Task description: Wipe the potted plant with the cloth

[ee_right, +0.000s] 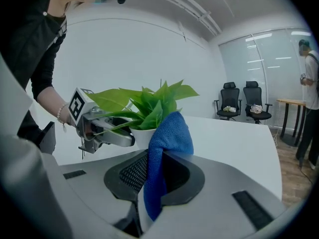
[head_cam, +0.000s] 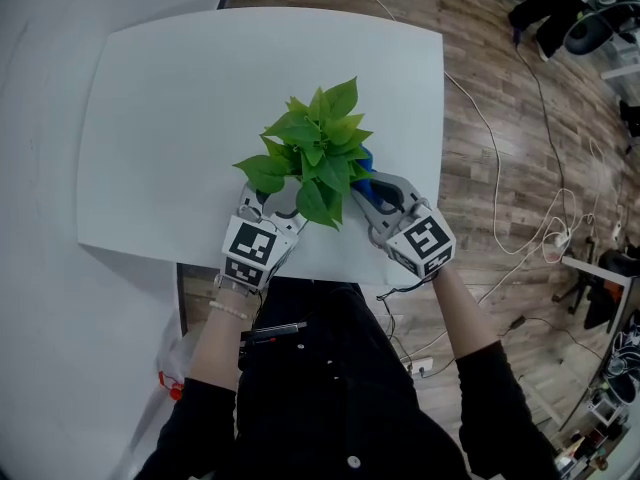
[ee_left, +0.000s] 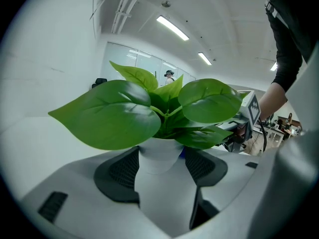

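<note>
The potted plant (head_cam: 312, 148), with broad green leaves in a small white pot (ee_left: 158, 154), stands near the front edge of the white table (head_cam: 170, 118). My left gripper (head_cam: 279, 202) has the pot between its black pads (ee_left: 122, 169) and grips it from both sides. My right gripper (head_cam: 377, 192) is shut on a blue cloth (ee_right: 168, 142). The cloth sticks up out of the jaws, right beside the pot and the lower leaves (ee_right: 144, 108). In the head view only a bit of the blue cloth (head_cam: 363, 171) shows under the leaves.
The table's front edge (head_cam: 330, 276) runs just under both grippers. To the right is wooden floor with cables (head_cam: 500, 188). Two office chairs (ee_right: 241, 101) and a standing person (ee_right: 310, 73) are beyond the table's far end.
</note>
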